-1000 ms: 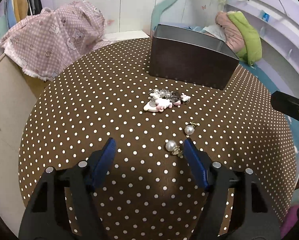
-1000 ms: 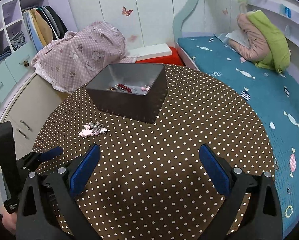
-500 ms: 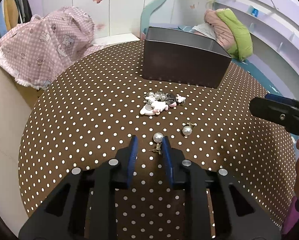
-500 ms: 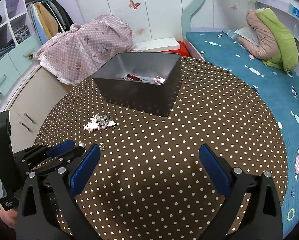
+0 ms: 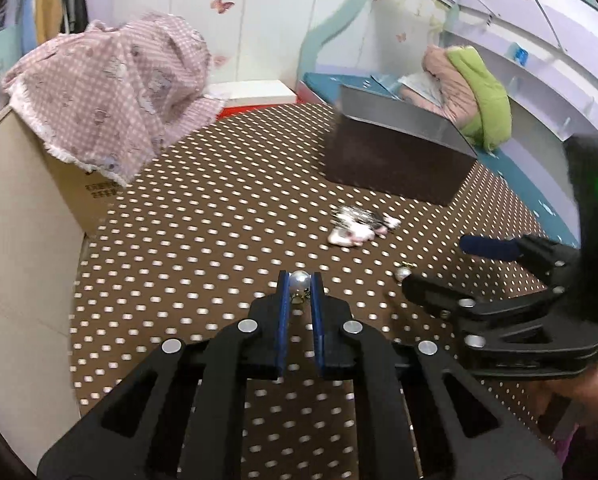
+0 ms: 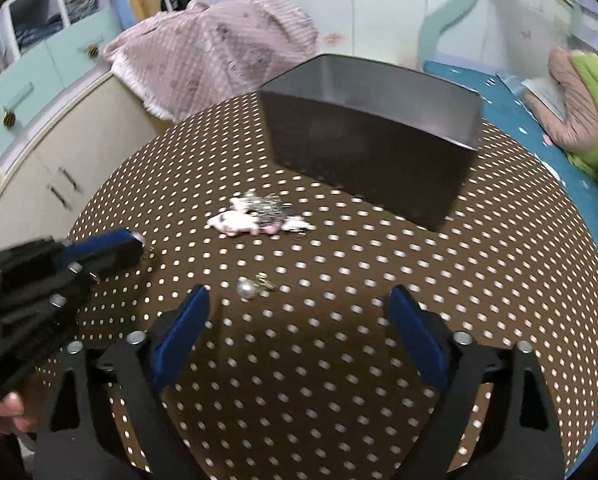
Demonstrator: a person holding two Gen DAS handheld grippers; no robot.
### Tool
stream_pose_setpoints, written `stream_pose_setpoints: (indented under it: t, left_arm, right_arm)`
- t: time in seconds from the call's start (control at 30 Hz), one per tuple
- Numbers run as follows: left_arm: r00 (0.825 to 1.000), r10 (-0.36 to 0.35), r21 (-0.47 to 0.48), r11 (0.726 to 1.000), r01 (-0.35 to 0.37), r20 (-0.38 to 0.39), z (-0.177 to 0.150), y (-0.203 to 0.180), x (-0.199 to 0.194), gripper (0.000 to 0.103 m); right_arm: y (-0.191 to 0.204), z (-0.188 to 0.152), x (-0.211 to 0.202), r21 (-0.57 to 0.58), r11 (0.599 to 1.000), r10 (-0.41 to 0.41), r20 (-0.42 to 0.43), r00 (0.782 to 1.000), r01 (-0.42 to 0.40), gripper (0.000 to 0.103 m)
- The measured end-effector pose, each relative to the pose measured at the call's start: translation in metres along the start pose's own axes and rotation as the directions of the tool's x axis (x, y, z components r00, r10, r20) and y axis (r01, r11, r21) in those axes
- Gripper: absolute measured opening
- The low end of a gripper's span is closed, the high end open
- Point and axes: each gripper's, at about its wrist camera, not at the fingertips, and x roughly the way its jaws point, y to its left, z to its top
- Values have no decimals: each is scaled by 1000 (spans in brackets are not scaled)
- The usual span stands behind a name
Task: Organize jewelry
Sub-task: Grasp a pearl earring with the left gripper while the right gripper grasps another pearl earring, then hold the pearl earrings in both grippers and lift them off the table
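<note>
Pearl earring (image 5: 299, 281), round, glossy white, gold-backed.

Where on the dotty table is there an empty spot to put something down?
The bare stretch of tablecloth right of the open right gripper, toward the blue bed, is free. So is the cloth between the pink blanket and the left gripper. It is crowded from the box past the charm pile to the loose pearl earring.

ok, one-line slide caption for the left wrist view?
Left gripper shut on a pearl earring above the dotted tablecloth, dark bin beyond.
</note>
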Motion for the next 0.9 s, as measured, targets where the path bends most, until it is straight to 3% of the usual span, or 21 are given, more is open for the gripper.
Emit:
stream_pose_setpoints:
  t: [0.1,0.3,0.5,0.53,0.9]
  left_arm:
    - [1000,10,-16,1000,-9,11,1,10,-8,10]
    - [1000,7,-33,999,-6,25,1,17,-15,10]
    - [999,0,-31,1000,1,33,3,14,-19,10]
    - [999,-1,-29,1000,2,35,4,13,-19,10]
    - [998,-7,-16,1000,8,61,13,7,-28,10]
  right_arm:
    - [7,1,5,-46,999,-28,10,1000,28,59]
    - [12,-3,2,-116,993,-28,18,999,30,18]
    - [2,-8,-11,-93,996,3,39,999,0,15]
    - [1,-7,-14,-89,996,9,43,999,-5,9]
    - [-14,-9,-26,-47,999,23,29,999,-22,12]
